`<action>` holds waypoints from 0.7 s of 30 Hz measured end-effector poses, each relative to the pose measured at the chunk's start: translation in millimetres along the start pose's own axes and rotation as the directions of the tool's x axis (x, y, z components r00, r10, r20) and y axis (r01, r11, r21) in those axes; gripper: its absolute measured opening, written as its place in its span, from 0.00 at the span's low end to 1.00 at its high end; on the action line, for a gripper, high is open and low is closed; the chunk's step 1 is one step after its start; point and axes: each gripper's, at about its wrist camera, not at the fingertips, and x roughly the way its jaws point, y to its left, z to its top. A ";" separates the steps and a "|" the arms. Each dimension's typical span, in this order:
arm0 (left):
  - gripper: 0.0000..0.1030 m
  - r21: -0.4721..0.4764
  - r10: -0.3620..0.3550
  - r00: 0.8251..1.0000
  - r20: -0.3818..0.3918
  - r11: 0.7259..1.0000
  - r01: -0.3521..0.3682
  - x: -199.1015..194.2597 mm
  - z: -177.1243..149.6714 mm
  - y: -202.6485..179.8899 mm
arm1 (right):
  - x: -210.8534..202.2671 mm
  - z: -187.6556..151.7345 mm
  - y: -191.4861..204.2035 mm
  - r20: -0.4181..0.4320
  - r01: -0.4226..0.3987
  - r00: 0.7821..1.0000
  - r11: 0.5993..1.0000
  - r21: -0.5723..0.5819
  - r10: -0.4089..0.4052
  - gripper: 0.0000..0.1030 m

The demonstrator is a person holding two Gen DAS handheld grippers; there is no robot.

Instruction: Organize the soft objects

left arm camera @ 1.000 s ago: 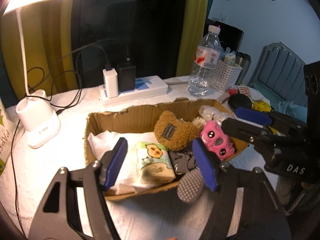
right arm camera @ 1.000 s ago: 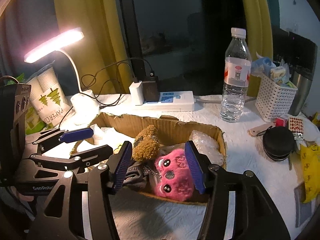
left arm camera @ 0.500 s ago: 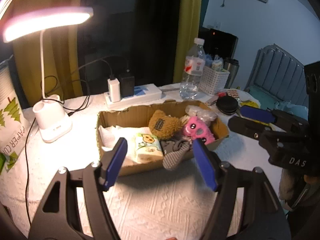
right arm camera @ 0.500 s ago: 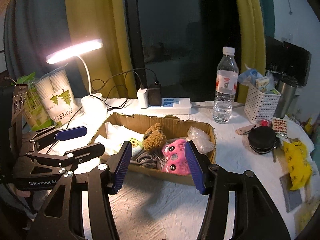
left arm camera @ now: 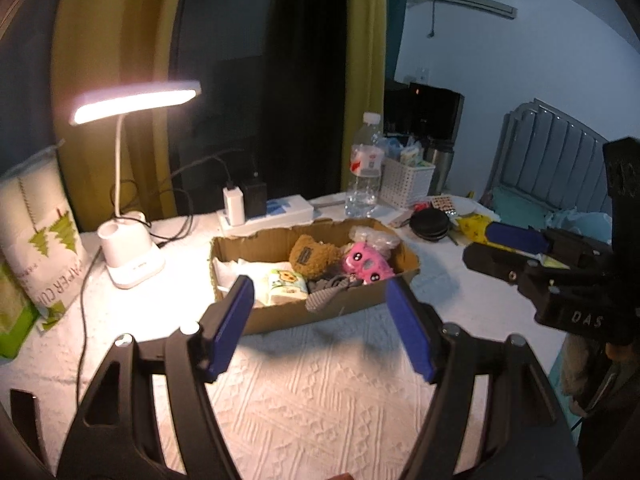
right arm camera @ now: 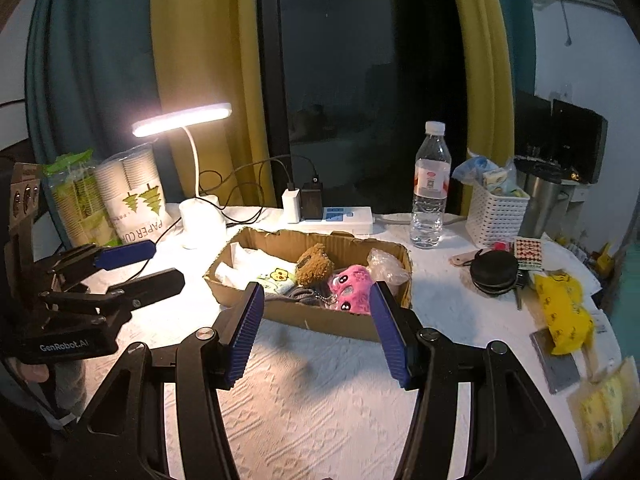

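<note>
A shallow cardboard box (left arm camera: 344,306) (right arm camera: 312,314) sits mid-table. It holds a brown plush bear (left arm camera: 311,256) (right arm camera: 314,263), a pink plush (left arm camera: 366,265) (right arm camera: 351,286), a grey sock (left arm camera: 324,296) hanging over the front rim, a tissue pack (left arm camera: 285,286) (right arm camera: 276,278), white paper (left arm camera: 240,270) and a clear plastic bag (right arm camera: 386,264). My left gripper (left arm camera: 322,330) is open and empty, held back in front of the box. My right gripper (right arm camera: 316,332) is open and empty, also in front of the box. Each gripper shows in the other's view: the right (left arm camera: 516,246), the left (right arm camera: 136,264).
A lit desk lamp (right arm camera: 200,220), paper-cup sleeves (right arm camera: 132,196), a power strip with chargers (right arm camera: 332,216), a water bottle (right arm camera: 430,188), a white basket (right arm camera: 496,214), a black round case (right arm camera: 494,272) and yellow packets (right arm camera: 562,312) surround the box on the white textured tablecloth (right arm camera: 320,400).
Both grippers have pulled back and up from the box, which now looks smaller and farther. Both stay open and empty. The box contents have not moved.
</note>
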 end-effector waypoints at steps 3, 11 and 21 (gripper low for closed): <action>0.69 0.012 0.003 1.000 0.025 1.000 -0.003 -17.2 -1.6 -5.2 | -13.3 -3.6 2.5 0.014 0.007 1.000 1.000 -0.001 -0.007 0.56; 0.88 0.020 -0.011 0.994 0.113 1.000 0.009 -64.6 1.5 -18.2 | -55.4 -6.4 9.2 0.070 0.037 0.997 0.999 0.001 -0.037 0.64; 0.89 -0.015 -0.018 0.984 0.177 1.000 0.021 -117.1 8.7 -27.9 | -107.0 -0.6 22.6 0.125 0.075 0.989 0.997 0.016 -0.077 0.66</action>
